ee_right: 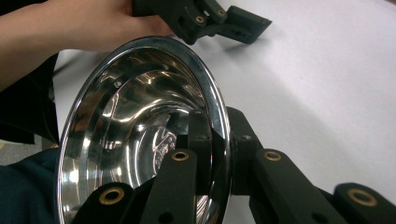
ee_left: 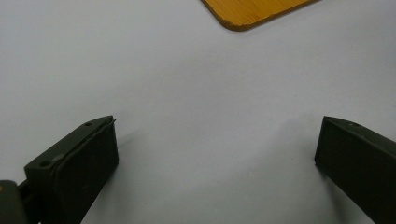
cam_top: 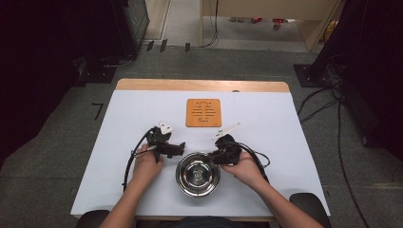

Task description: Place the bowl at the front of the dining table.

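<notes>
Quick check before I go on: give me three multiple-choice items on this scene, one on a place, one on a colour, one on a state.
1. Where does the round shiny steel bowl sit?
A. near table edge, between the hands
B. on the mat
C. on the floor

2. What colour is the square slotted wooden mat?
A. blue
B. orange
C. black

3. How is the right gripper?
A. open above the mat
B. lying unheld
C. shut on the bowl's rim

Answers: 1 A, the high view shows it there. 2 B, orange on the white table. 3 C, its fingers straddle the rim.
</notes>
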Tool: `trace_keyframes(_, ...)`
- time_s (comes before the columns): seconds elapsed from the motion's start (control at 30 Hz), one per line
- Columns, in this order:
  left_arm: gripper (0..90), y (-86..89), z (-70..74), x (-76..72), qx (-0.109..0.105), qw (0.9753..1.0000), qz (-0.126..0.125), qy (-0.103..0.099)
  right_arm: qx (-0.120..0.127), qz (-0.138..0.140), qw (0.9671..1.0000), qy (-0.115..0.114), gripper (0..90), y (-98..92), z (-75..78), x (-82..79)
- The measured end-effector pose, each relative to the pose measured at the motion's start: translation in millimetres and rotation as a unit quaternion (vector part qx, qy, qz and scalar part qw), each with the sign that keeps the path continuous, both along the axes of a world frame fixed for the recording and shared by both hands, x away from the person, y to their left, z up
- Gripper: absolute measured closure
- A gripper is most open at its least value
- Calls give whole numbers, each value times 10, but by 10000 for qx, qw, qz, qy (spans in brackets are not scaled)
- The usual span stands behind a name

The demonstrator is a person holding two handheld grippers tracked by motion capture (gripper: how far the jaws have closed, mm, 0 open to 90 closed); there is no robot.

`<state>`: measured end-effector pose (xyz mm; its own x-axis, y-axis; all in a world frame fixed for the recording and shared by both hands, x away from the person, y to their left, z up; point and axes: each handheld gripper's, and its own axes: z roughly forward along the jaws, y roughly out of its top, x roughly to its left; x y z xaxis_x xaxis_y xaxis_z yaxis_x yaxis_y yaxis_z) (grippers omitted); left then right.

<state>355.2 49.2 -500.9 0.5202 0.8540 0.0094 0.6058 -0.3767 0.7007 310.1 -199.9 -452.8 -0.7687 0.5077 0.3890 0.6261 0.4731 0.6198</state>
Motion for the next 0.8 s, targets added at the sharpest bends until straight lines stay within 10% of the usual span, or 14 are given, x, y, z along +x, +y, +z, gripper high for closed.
trace_keyframes(0.8,0,-2,-2,0,-24,10000,7,-5,75,-546,9984,-87,834,-228,78,103)
